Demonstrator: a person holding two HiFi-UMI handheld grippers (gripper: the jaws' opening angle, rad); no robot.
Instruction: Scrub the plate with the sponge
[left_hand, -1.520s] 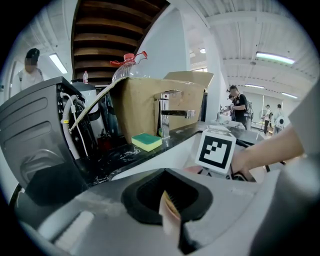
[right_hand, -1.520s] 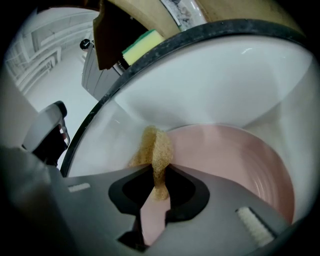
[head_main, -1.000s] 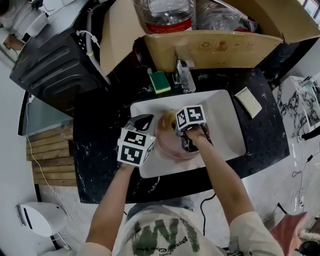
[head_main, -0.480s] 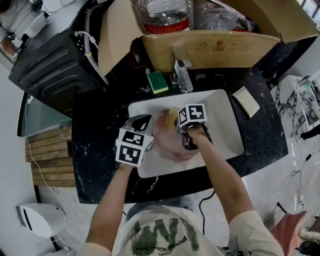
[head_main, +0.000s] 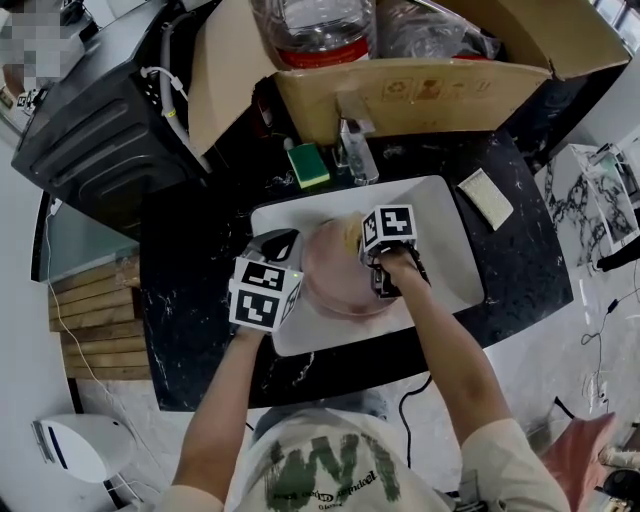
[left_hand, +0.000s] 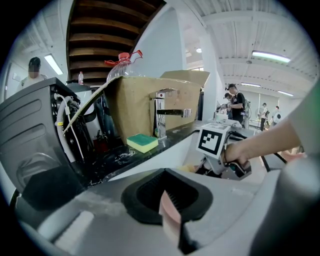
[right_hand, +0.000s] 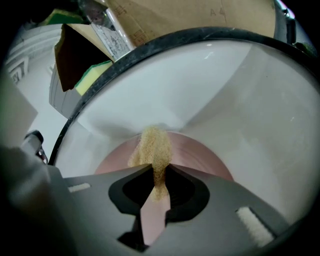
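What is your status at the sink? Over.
Left gripper shut on plate rim. Right gripper shut on tan sponge, pressed on plate. Nothing in the way.

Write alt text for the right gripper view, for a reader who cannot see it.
The right gripper has its jaws shut on a tan sponge, which sticks out over a pink plate lying in a white sink. A green-and-yellow sponge sits beyond the rim.

The left gripper is seen closed on the rim of the plate. The right gripper is clamped on the sponge. Both forearms are extended forward.
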